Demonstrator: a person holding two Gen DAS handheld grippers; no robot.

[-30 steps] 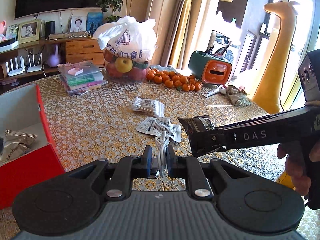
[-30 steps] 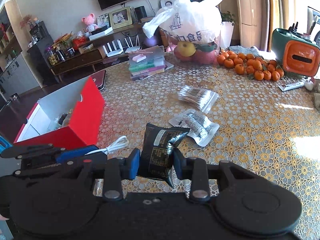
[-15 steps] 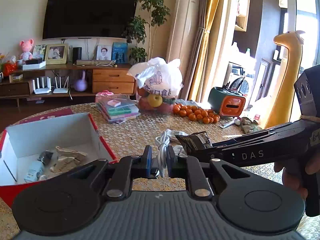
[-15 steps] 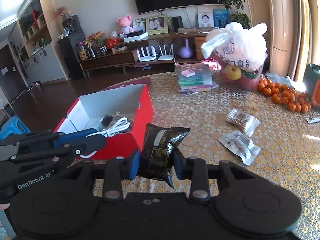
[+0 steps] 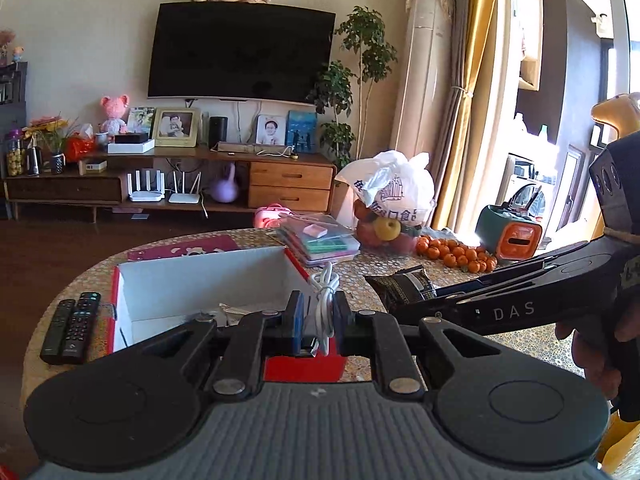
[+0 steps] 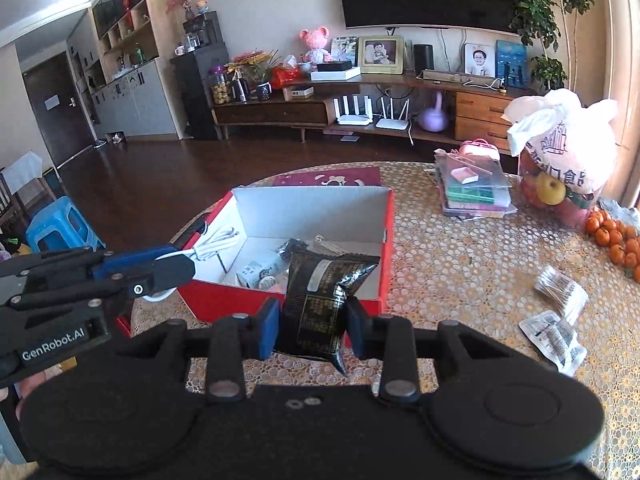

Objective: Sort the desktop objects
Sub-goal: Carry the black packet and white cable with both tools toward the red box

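Observation:
A red box (image 6: 362, 292) with a white inside stands on the table and holds several small items. My left gripper (image 5: 317, 316) is shut on a coiled white cable (image 5: 325, 292), which hangs over the box's left rim in the right wrist view (image 6: 212, 245). My right gripper (image 6: 313, 328) is shut on a black snack packet (image 6: 320, 304), held above the box's near wall. The same packet (image 5: 404, 286) shows at the tip of the right gripper in the left wrist view, just right of the box (image 5: 200, 280).
Two remote controls (image 5: 71, 332) lie left of the box. On the patterned table are two clear packets (image 6: 558, 316), a stack of books (image 6: 472, 194), a white bag of fruit (image 6: 560, 160), small oranges (image 6: 618, 240) and a green-orange container (image 5: 508, 236).
Both grippers have swung left with their loads, from the table's middle to the red box. The cable and the packet now hang over the box.

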